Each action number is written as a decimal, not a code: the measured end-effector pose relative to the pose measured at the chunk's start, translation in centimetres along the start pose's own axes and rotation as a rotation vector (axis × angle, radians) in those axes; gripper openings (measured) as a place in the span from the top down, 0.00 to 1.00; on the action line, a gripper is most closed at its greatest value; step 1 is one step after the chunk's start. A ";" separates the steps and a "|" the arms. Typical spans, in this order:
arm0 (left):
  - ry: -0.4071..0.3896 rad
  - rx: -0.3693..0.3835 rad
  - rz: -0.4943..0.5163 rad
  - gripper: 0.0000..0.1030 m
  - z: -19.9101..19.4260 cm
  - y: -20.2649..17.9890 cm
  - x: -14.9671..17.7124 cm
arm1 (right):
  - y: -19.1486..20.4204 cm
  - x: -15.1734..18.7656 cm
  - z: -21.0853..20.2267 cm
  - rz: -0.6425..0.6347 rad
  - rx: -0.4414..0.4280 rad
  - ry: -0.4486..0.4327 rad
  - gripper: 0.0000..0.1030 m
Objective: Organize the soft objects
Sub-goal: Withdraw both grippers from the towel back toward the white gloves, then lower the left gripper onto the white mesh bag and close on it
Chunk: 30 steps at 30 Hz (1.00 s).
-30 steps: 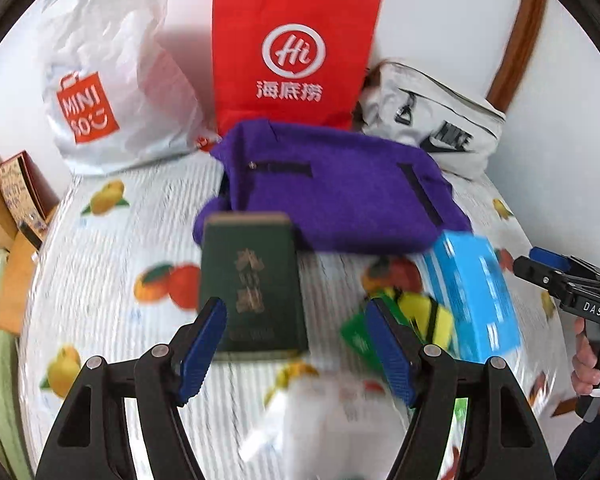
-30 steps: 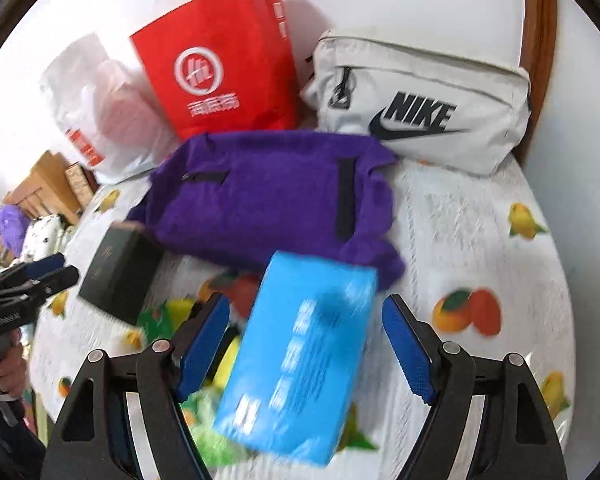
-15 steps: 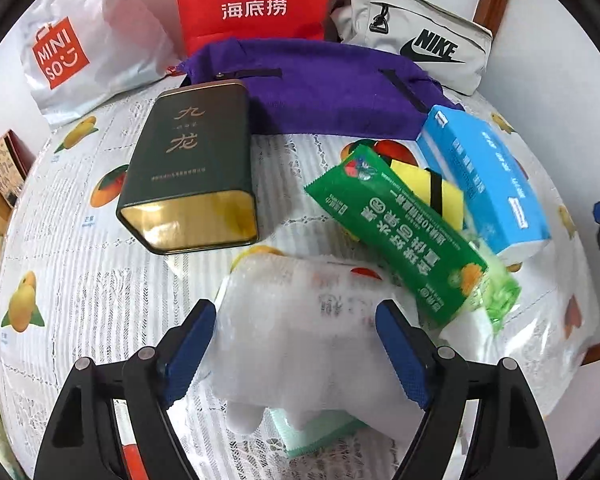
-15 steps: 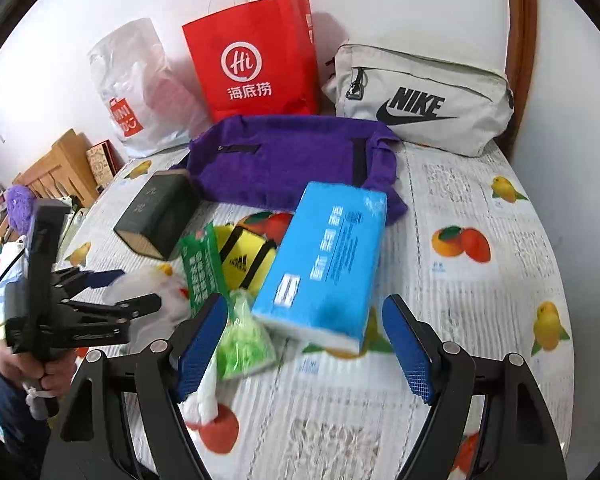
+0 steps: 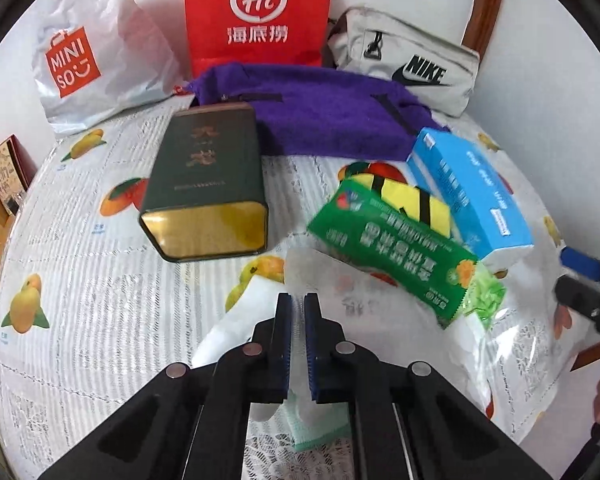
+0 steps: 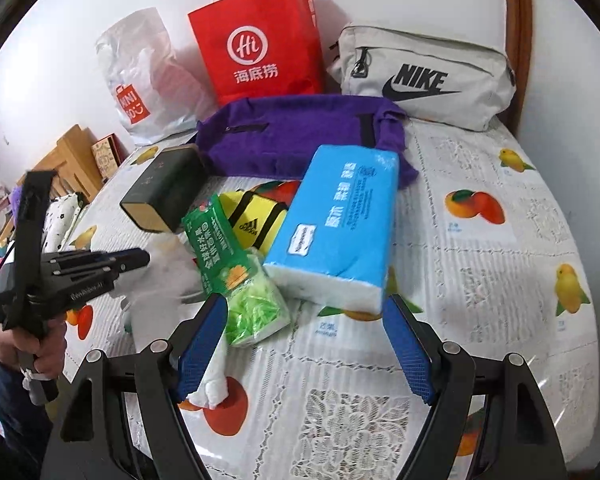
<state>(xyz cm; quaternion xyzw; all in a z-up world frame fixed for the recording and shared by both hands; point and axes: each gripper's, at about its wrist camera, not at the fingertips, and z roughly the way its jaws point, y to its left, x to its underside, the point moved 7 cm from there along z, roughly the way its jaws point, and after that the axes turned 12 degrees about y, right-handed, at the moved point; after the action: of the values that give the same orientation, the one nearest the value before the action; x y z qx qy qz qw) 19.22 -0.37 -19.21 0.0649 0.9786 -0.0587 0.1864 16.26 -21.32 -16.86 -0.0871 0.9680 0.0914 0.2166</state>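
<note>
The left claw (image 5: 297, 344) was clamped on the thin white plastic bag (image 5: 256, 316); the film could tear or slip. The right claw (image 6: 304, 344) gaped, empty.

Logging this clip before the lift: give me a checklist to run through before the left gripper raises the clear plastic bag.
1. Left gripper shut on clear plastic bag: ok.
2. Grip depth: cannot tell, film is blurred.
3. Green packet lies against the bag and may drag: not ok.
4. Right gripper open, holding nothing: ok.
5. Dark green tin apart from the bag: ok.
</note>
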 end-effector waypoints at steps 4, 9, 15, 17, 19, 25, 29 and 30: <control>-0.038 0.013 -0.013 0.94 -1.5 0.8 0.0 | 0.6 0.2 0.5 -0.009 -0.018 0.004 0.23; -0.078 0.022 -0.058 0.94 -3.5 2.8 0.3 | 1.4 0.4 1.0 -0.022 -0.036 0.020 0.23; -0.088 0.037 -0.107 0.94 -3.7 5.2 0.7 | 2.6 0.3 1.3 -0.037 -0.064 0.029 0.23; -0.063 0.038 -0.108 0.94 -2.6 5.4 1.1 | 3.3 0.4 1.5 -0.053 -0.079 0.032 0.23; -0.031 0.039 -0.109 0.94 -1.4 5.5 1.7 | 4.0 0.5 1.7 -0.073 -0.087 0.037 0.23; 0.002 0.074 -0.104 0.71 0.4 5.2 2.9 | 4.4 0.8 2.6 -0.083 -0.083 0.062 0.23; -0.045 0.120 -0.080 0.30 -1.0 4.2 2.8 | 4.1 0.9 3.3 -0.069 -0.084 0.082 0.23; -0.049 0.129 -0.065 0.29 -1.2 3.7 2.8 | 4.0 0.9 3.4 -0.066 -0.088 0.086 0.23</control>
<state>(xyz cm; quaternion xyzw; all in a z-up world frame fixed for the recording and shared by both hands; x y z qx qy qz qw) 16.78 3.78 -19.43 0.0437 0.9695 -0.1292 0.2037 15.95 -16.81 -19.75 -0.1323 0.9681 0.1228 0.1739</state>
